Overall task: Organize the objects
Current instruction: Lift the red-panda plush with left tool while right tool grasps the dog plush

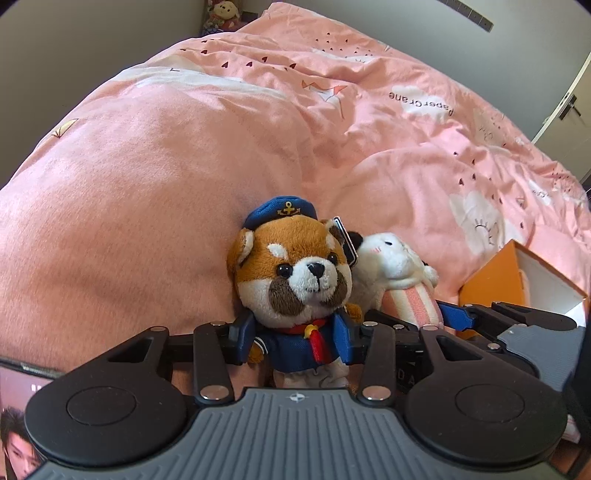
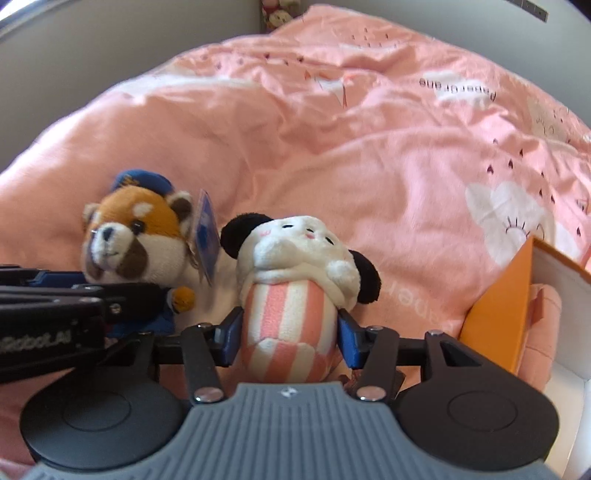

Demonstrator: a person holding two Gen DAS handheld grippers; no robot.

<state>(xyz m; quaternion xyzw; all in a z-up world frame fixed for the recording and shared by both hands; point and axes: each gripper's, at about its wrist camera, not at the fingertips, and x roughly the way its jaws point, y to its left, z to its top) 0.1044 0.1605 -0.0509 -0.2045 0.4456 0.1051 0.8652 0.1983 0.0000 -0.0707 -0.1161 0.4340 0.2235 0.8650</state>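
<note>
My left gripper [image 1: 293, 341] is shut on a red panda plush [image 1: 295, 273] with a blue sailor cap and blue jacket, its blue fingers [image 1: 242, 341] pressing on the body. My right gripper [image 2: 290, 338] is shut on a panda plush [image 2: 295, 258] with a pink-and-white striped body. The two toys are side by side against the pink duvet [image 1: 184, 166]. The panda plush shows in the left wrist view [image 1: 391, 258] to the right of the red panda plush, which shows in the right wrist view [image 2: 136, 236] at left. The left gripper's body [image 2: 55, 317] also shows there.
An open orange box [image 2: 498, 306] with a white inside lies on the bed at the right, also in the left wrist view [image 1: 498, 280]. A printed picture with a face [image 1: 18, 424] is at the lower left. More plush toys [image 1: 223, 11] sit in the far corner.
</note>
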